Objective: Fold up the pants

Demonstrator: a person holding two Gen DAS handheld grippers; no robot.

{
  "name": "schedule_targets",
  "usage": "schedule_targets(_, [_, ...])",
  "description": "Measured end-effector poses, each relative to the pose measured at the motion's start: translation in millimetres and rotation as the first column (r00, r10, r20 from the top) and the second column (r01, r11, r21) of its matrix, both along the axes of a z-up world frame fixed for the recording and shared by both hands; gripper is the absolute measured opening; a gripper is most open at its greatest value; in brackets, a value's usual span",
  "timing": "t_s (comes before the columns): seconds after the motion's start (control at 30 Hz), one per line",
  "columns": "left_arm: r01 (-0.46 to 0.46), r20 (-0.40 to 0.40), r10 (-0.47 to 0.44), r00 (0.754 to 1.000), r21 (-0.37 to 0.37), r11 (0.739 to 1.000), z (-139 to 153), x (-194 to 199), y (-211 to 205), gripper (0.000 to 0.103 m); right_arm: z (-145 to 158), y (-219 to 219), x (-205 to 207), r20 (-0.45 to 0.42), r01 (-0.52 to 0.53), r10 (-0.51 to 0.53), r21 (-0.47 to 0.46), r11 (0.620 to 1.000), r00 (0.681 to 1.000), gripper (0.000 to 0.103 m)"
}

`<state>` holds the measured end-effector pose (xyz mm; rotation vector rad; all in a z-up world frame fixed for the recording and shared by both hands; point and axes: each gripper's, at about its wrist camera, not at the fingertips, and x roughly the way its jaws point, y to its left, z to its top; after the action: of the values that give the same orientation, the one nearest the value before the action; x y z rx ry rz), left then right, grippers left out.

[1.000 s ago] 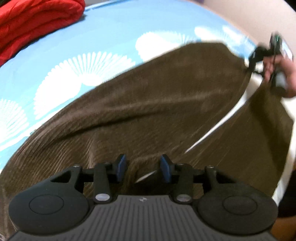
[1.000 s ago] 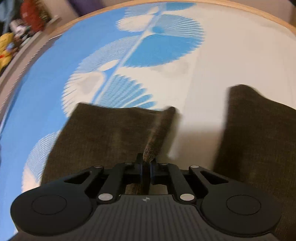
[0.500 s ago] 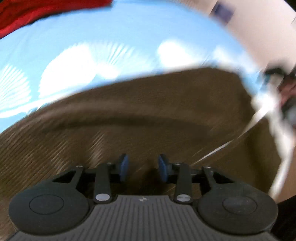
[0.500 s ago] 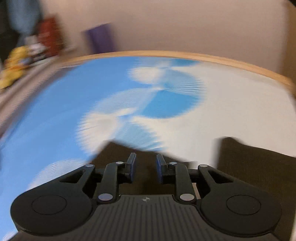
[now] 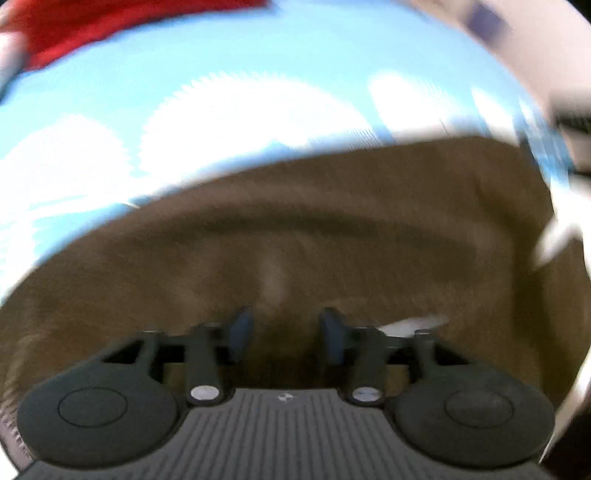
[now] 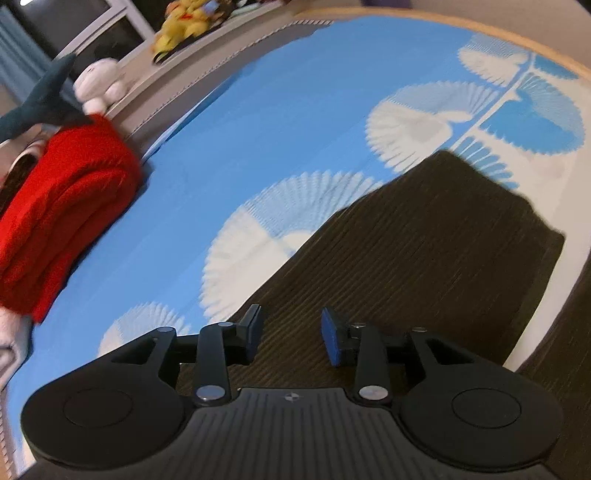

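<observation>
Both grippers empty. Left gripper (image 5: 283, 334): jaws apart, just been opening, only cloth showing beyond the gap, nothing pinched. Right gripper (image 6: 291, 339): jaws partly apart, also just been opening, nothing between the pads.

Pants (image 6: 436, 258): one pair, dark brown corduroy, flat on the bed (image 6: 221, 155) over the blue and white fan-print sheet, toward the white side edge of the bed. One leg lies along the bed; a second brown strip shows at the right edge of the right view with a white gap between, probably the other leg.

Handling, my read: soft, limp, medium weight, ribbed so pads should bite well. Won't hold shape, will drape and drag on the sheet. Best to pinch at a hem corner or the waistband edge, one gripper on each end of the same edge, lift and lay over.

Others: one red blanket (image 6: 62, 214) folded at the far corner of the bed, several plush toys (image 6: 184, 22) on the ledge behind.
</observation>
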<state>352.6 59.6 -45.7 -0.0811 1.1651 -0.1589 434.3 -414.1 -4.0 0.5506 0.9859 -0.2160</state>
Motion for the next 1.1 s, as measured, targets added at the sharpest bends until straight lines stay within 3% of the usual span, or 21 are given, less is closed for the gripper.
schedule_targets(0.07, [-0.171,0.059,0.166,0.984,0.086,0.982,12.2,0.6,37.9,0.072,4.6,9.3,-4.4,-0.002,-0.03,0.03,0.02,0.999,1.0,0.038])
schedule_targets(0.13, [-0.35,0.081,0.341,0.936,0.154,0.924,12.1,-2.7,83.9,0.08,9.5,19.7,-7.8,0.002,-0.071,0.071,0.025,0.997,0.997,0.038])
schedule_targets(0.23, [-0.594,0.055,0.601,0.798,0.243,0.767,-0.1,-16.2,157.7,0.085,13.7,30.3,-10.3,0.009,-0.127,0.126,0.037,0.991,0.992,0.039])
schedule_targets(0.3, [-0.667,0.04,0.685,0.727,0.276,0.692,-7.5,-26.7,195.3,0.087,16.6,36.2,-11.4,0.017,-0.158,0.157,0.046,0.986,0.987,0.039])
schedule_targets(0.33, [-0.686,0.021,0.71,0.704,0.281,0.672,-12.7,-32.0,211.4,0.087,18.2,38.5,-11.8,0.021,-0.171,0.17,0.044,0.984,0.985,0.039])
schedule_targets(0.37, [-0.694,-0.006,0.722,0.692,0.271,0.667,-19.3,-39.1,225.7,0.087,19.5,40.5,-12.4,0.023,-0.181,0.18,0.038,0.983,0.983,0.039])
schedule_targets(0.43, [-0.698,-0.077,0.725,0.684,0.217,0.682,-36.5,-49.9,244.6,0.087,20.0,43.6,-13.2,0.02,-0.19,0.189,0.027,0.981,0.982,0.039])
schedule_targets(0.5, [-0.692,-0.128,0.714,0.689,0.177,0.7,-49.8,-58.1,247.7,0.087,18.1,44.7,-12.7,0.014,-0.194,0.194,0.028,0.981,0.981,0.039])
schedule_targets(0.53, [-0.683,-0.146,0.7,0.699,0.156,0.714,-59.7,-63.7,243.6,0.081,16.8,45.5,-12.7,0.01,-0.195,0.195,0.026,0.98,0.981,0.039])
schedule_targets(0.6, [-0.655,-0.142,0.667,0.731,0.123,0.745,-60.1,-65.4,241.0,0.067,15.1,47.2,-11.9,0.006,-0.199,0.199,0.02,0.98,0.98,0.039])
schedule_targets(0.63, [-0.631,-0.127,0.647,0.752,0.145,0.762,-56.3,-63.4,238.3,0.046,15.2,48.4,-12.1,0.007,-0.204,0.204,0.014,0.979,0.979,0.039])
schedule_targets(0.67, [-0.598,-0.094,0.617,0.782,0.166,0.784,-51.0,-62.3,234.9,0.038,15.1,49.1,-11.9,0.007,-0.211,0.211,0.006,0.977,0.977,0.039])
schedule_targets(0.73, [-0.55,0.027,0.554,0.832,0.174,0.817,-26.2,-62.4,221.8,0.033,16.0,50.4,-13.4,0.007,-0.218,0.219,-0.009,0.976,0.976,0.039])
schedule_targets(0.83, [-0.551,0.154,0.53,0.834,0.197,0.811,-2.2,-63.6,213.1,0.036,18.7,49.4,-16.0,0.011,-0.226,0.226,-0.034,0.974,0.974,0.039])
schedule_targets(0.93, [-0.606,0.091,0.601,0.794,0.196,0.771,0.3,-70.1,221.1,0.058,25.4,49.0,-21.2,0.027,-0.231,0.234,-0.071,0.97,0.972,0.039])
schedule_targets(0.97, [-0.614,0.063,0.615,0.786,0.198,0.764,2.6,-73.1,222.5,0.059,28.6,48.5,-23.4,0.037,-0.235,0.239,-0.083,0.968,0.97,0.039])
schedule_targets(1.0, [-0.61,0.054,0.614,0.788,0.205,0.765,6.7,-77.4,222.7,0.06,31.9,48.0,-25.8,0.047,-0.24,0.245,-0.097,0.966,0.968,0.039])
schedule_targets(1.1, [-0.578,0.044,0.58,0.813,0.174,0.797,15.4,-91.8,223.5,0.078,45.1,44.8,-35.9,0.08,-0.253,0.268,-0.157,0.955,0.96,0.039])
